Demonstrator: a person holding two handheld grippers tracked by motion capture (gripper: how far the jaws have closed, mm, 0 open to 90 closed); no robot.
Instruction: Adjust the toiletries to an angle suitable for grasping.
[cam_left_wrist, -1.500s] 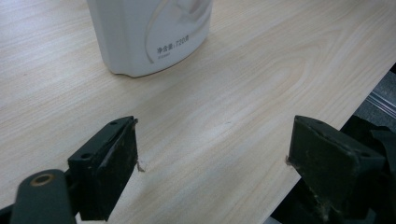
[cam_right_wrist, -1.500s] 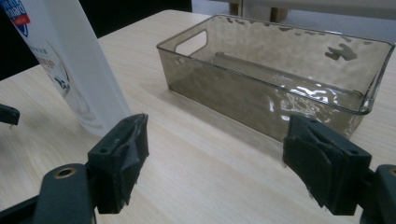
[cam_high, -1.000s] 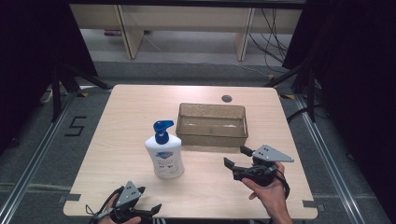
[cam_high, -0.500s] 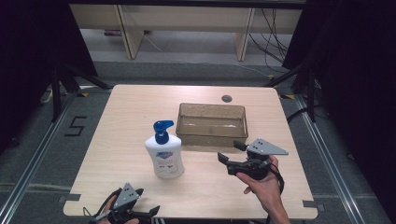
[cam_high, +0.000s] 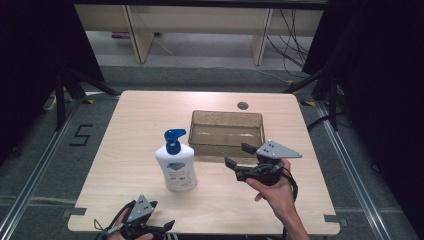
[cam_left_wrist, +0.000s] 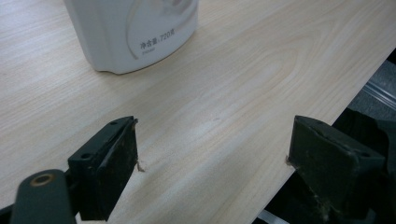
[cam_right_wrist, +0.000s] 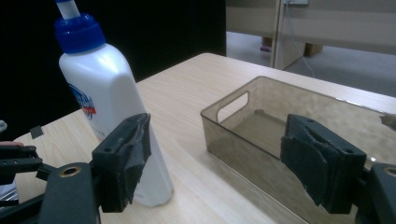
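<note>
Pale wood tabletop (cam_high: 125, 130) carries a smoked translucent bin (cam_high: 227, 131) right of centre. Just left of it, apart, a white pump bottle (cam_high: 175, 165) stands upright. Right tool (cam_high: 241, 156) hovers between both, jaws wide, empty. Left tool (cam_high: 162, 227) rests at the near edge, jaws wide, empty.

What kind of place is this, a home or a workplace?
Probably a lab or test room set up for recording. A bare wooden table stands between dark curtains, with a number taped on the floor and loose cables behind.
</note>
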